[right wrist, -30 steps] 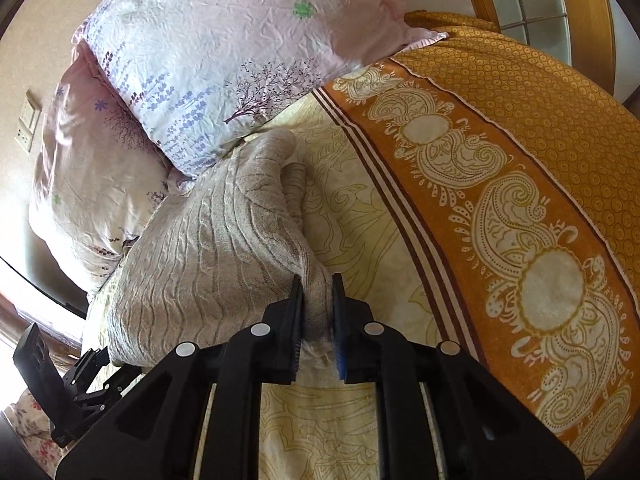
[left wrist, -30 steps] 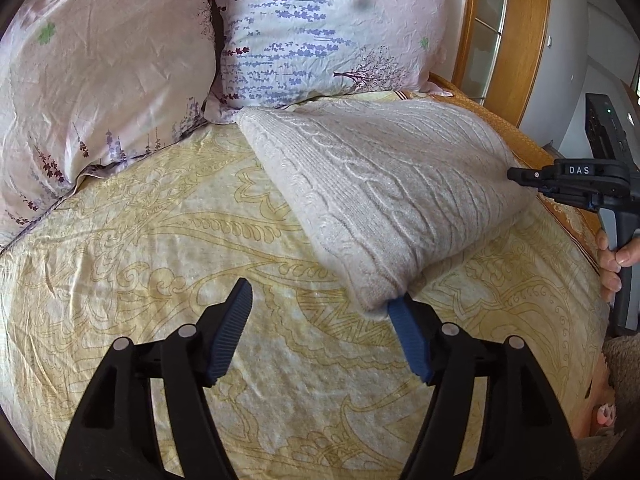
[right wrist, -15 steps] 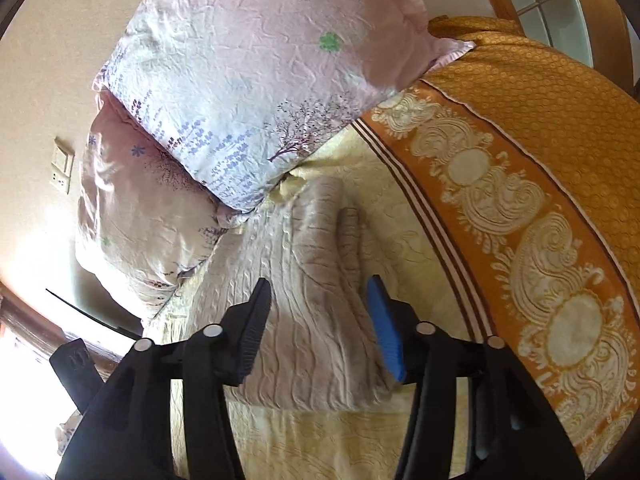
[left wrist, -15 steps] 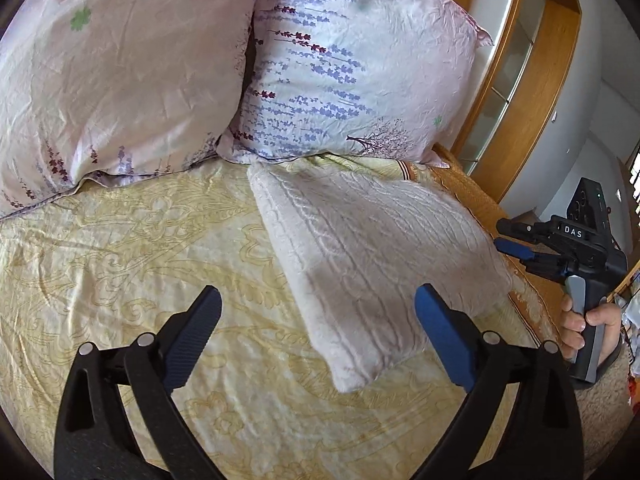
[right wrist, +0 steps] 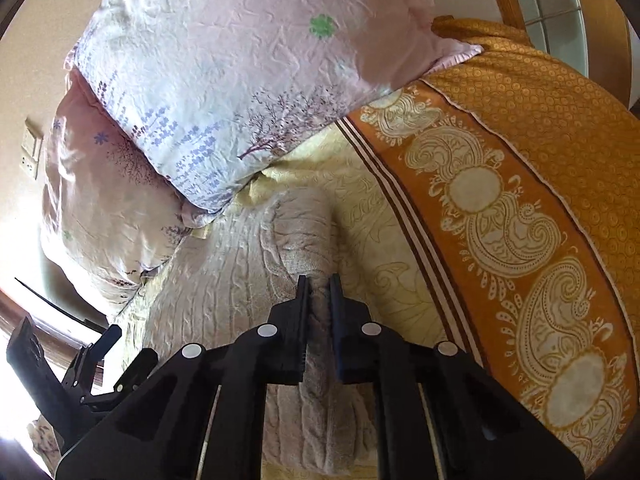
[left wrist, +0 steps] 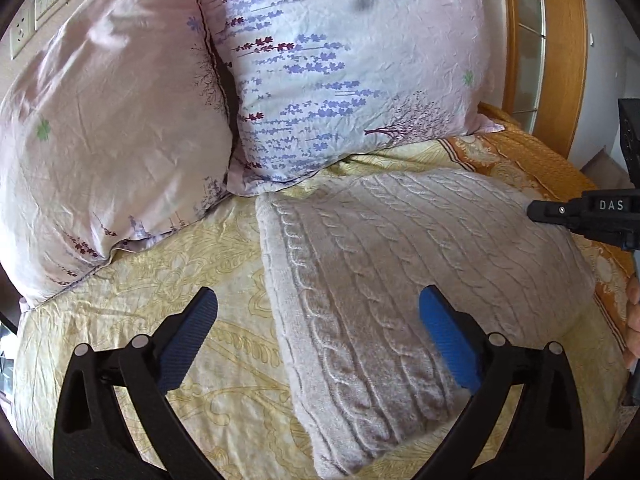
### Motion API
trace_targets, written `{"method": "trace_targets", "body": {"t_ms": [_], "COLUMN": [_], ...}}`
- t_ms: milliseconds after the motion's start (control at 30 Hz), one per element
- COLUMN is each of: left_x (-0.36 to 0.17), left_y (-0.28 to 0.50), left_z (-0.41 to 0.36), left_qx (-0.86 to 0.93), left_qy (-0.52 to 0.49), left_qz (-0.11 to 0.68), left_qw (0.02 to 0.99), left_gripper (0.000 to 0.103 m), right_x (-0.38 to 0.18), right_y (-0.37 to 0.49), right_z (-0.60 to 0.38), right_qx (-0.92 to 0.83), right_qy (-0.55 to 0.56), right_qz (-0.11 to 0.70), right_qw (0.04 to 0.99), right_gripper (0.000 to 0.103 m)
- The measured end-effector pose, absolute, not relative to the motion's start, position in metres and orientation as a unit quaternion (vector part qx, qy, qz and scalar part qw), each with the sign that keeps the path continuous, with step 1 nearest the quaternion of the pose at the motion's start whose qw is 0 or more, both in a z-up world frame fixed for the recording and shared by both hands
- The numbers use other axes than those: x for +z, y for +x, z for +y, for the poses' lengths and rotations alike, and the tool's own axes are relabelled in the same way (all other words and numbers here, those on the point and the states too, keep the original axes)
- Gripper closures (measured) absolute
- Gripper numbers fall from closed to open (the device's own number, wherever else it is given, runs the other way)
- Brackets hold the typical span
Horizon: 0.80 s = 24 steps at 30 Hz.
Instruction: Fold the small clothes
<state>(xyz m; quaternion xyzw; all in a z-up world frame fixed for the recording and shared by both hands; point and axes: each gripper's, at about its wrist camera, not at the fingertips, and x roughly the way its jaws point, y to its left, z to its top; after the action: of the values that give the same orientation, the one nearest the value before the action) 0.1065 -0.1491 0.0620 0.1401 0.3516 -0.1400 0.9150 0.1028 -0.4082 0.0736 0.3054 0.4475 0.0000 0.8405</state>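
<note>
Two crinkled floral pillows (left wrist: 248,92) lean at the head of the bed. A cream cable-knit sweater (left wrist: 400,280), folded into a thick oblong, lies on the yellow paisley bedspread (left wrist: 180,264) just below them. Left gripper (left wrist: 316,340): jaws still opening, near full spread, straddling the sweater's left edge without contact. Right gripper (right wrist: 319,312): narrow, pinching a ridge of knit; cut off at the frame edge in the left view.

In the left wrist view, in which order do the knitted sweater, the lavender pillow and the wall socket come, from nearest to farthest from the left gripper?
From the left gripper:
1. Knitted sweater, folded on the bedspread, directly under and ahead of the open jaws.
2. Lavender pillow, behind the sweater, upper centre.
3. Wall socket, on the wall at far upper left.
</note>
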Motion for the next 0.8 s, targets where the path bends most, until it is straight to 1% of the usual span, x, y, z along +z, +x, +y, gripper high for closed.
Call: {"method": "trace_targets", "body": {"t_ms": [400,467,533,600,633,700,800], "left_x": [0.048,0.048,0.052,0.058,0.059,0.058,0.047], "left_y": [0.123,0.124,0.126,0.132,0.138,0.151,0.169], "left_z": [-0.139,-0.138,-0.131,-0.116,-0.108,-0.094,-0.082], "left_qx": [-0.148,-0.151,-0.163,-0.174,-0.178,-0.186,-0.199], "left_qy": [0.088,0.083,0.06,0.018,-0.003,-0.039,-0.076], "left_qz": [0.392,0.395,0.395,0.394,0.398,0.416,0.455], "left_qw": [0.904,0.902,0.902,0.903,0.9,0.889,0.865], "left_gripper": [0.002,0.002,0.002,0.002,0.002,0.002,0.002], "right_x": [0.063,0.062,0.064,0.066,0.067,0.068,0.062], "right_y": [0.104,0.104,0.104,0.102,0.101,0.102,0.111], "right_z": [-0.407,-0.406,-0.41,-0.419,-0.423,-0.429,-0.43], "right_qx": [0.004,0.005,0.008,0.018,0.021,0.03,0.05], "right_qy": [0.314,0.315,0.326,0.354,0.366,0.378,0.393], "right_qz": [0.461,0.464,0.466,0.463,0.461,0.462,0.486], "right_qw": [0.83,0.828,0.823,0.812,0.808,0.802,0.779], "right_gripper": [0.092,0.09,0.076,0.038,0.033,0.032,0.032]}}
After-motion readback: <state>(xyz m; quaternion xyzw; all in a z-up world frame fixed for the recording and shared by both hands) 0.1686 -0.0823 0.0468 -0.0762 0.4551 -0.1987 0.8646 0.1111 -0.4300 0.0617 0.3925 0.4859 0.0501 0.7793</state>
